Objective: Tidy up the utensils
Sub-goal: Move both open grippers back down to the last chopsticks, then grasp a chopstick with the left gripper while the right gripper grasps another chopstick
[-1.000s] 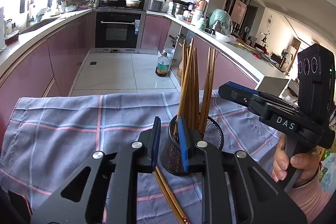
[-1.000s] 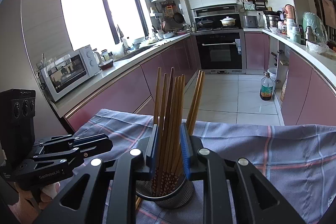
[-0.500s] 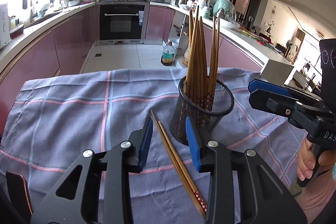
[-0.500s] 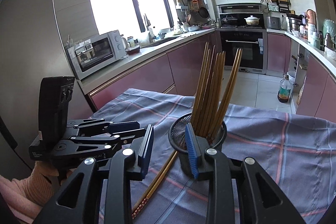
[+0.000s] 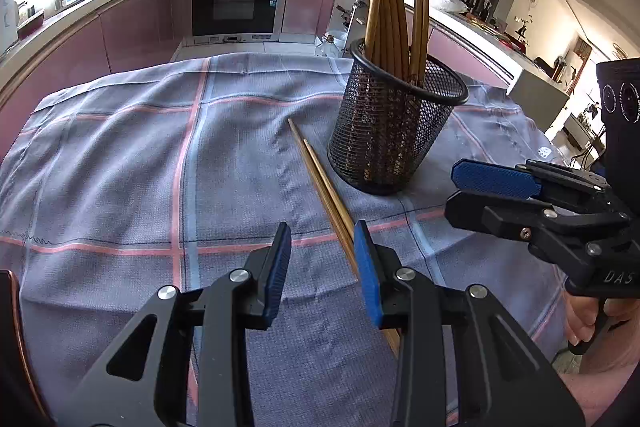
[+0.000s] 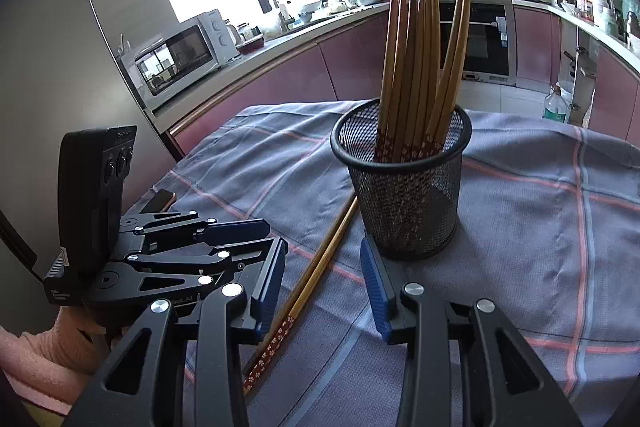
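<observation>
Kitchen cloth (image 5: 120,155) now filled both views: both grippers had dropped from the cup (image 6: 404,187). Left gripper (image 5: 320,263) and right gripper (image 6: 322,271) had just opened, empty, above two loose chopsticks (image 5: 320,179).

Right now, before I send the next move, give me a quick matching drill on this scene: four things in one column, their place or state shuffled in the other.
Things:
1. mesh cup
2. loose chopsticks
3. bundled chopsticks
4. microwave

Place or state:
A. lying flat on the cloth beside the cup
B. on the counter near the window
C. upright on the checked cloth
D. standing inside the cup

Pairs: 1-C, 2-A, 3-D, 4-B
</observation>
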The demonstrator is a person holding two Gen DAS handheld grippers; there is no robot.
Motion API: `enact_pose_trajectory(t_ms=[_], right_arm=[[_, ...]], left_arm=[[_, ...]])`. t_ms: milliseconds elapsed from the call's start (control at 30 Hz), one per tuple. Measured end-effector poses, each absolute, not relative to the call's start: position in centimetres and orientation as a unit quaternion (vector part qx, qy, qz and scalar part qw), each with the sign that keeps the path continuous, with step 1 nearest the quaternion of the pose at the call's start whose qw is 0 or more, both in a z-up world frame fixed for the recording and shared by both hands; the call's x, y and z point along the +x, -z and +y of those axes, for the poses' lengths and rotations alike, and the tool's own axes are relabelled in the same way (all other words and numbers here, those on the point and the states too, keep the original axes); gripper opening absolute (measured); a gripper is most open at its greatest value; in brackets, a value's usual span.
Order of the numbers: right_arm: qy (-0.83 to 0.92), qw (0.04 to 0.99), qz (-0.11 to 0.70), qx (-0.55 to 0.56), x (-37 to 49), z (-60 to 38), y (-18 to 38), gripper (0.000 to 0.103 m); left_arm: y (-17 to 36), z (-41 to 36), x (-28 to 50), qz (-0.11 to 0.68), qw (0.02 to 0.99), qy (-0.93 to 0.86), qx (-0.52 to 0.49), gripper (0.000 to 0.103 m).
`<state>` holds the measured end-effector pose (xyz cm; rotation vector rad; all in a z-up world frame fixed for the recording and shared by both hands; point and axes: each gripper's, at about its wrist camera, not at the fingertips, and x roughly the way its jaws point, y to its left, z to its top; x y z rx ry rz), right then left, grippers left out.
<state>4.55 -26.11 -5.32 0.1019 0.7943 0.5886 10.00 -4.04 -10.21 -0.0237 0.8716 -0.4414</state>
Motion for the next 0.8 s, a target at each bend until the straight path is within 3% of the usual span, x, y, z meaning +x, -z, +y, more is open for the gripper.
enact_pose_trajectory(t_ms=[600, 800], right_arm=[[-0.279, 0.864, 0.416, 0.055, 4.6, -25.8, 7.9, 0.037], [-0.280, 0.860, 0.423, 0.056, 4.8, -25.6, 8.4, 0.037]], left_arm=[[12.6, -5.9, 10.0, 0.448, 0.865, 0.223, 0.017, 0.032], [12.7, -5.9, 9.5, 0.453, 0.860, 0.236, 0.018, 0.016]])
